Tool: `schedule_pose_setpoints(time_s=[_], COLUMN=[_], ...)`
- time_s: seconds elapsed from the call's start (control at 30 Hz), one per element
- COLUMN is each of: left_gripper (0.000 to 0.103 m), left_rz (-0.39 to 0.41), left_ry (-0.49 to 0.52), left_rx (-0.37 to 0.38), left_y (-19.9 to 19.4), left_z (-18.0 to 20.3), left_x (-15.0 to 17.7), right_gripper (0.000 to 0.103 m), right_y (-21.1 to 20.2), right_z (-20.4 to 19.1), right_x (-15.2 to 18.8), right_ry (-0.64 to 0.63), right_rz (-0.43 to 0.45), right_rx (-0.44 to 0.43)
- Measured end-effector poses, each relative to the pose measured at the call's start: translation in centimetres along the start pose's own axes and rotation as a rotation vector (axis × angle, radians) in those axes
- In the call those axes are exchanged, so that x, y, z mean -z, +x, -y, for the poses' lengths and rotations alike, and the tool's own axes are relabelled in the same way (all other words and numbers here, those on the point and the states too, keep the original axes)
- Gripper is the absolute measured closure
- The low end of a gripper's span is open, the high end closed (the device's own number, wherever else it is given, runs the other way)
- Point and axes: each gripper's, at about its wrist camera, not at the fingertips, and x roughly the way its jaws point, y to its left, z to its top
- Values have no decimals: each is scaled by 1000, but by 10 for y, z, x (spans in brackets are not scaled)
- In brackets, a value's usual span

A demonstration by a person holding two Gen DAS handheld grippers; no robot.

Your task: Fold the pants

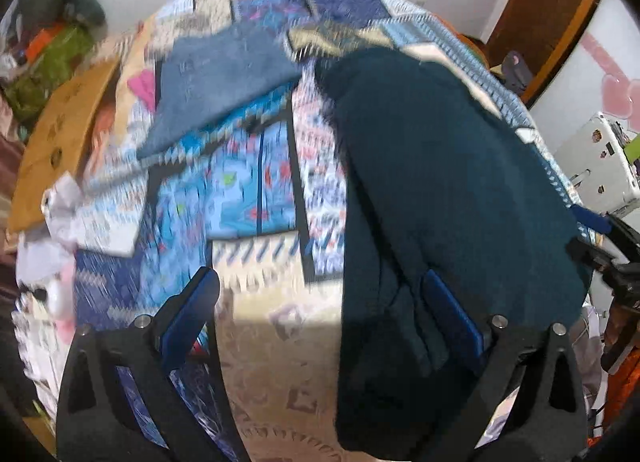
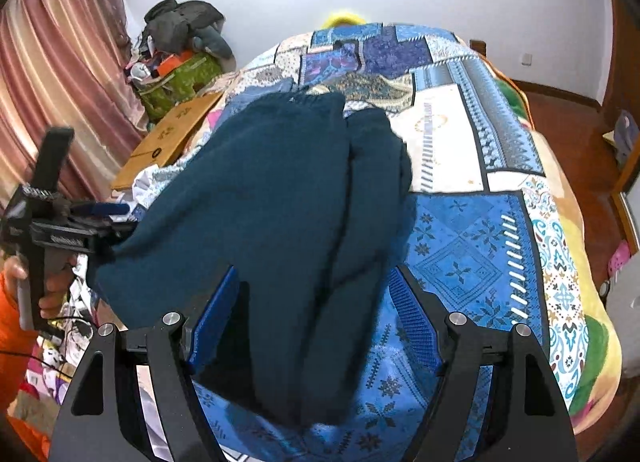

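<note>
Dark teal pants (image 2: 280, 198) lie lengthwise on the patterned bed quilt (image 2: 472, 246), both legs side by side. They also show in the left wrist view (image 1: 452, 198), which is motion-blurred. My right gripper (image 2: 316, 314) is open, its blue pads straddling the near end of the pants. My left gripper (image 1: 324, 302) is open, its right pad over the pants' left edge. The left gripper also shows in the right wrist view (image 2: 100, 210) at the pants' left edge, held by a hand.
A blue folded garment (image 1: 224, 82) lies farther up the bed. A wooden board (image 2: 168, 138) leans at the bed's left side, with a green bag and clothes pile (image 2: 180, 62) behind it. Pink curtains hang at left. Wood floor lies to the right.
</note>
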Motion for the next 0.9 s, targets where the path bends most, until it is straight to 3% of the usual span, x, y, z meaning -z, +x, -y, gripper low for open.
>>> schedule_pose_setpoints(time_s=[0.23,0.4,0.57,0.8,0.9], left_gripper=[0,2,18,19,19], left_rz=[142,131,29,-4,-14], left_ry=[32,24,15,35,50], left_rx=[-32,15,96,166,179], left_y=[-14,15,61,86,90], left_z=[-1,-8,-3,7,9], left_x=[-47,-88,-117,-121,-120], right_gripper=[29,29,49,68,86], right_y=[7,30,63,115,123], right_z=[5,11,22,27,24], right_x=[-27,-61,-91,-118,-122], right_ry=[-35,-61,-55,-66,-94], right_rz=[14,11,-37,-156,-161], right_rx=[1,-12,-47,-101,-99])
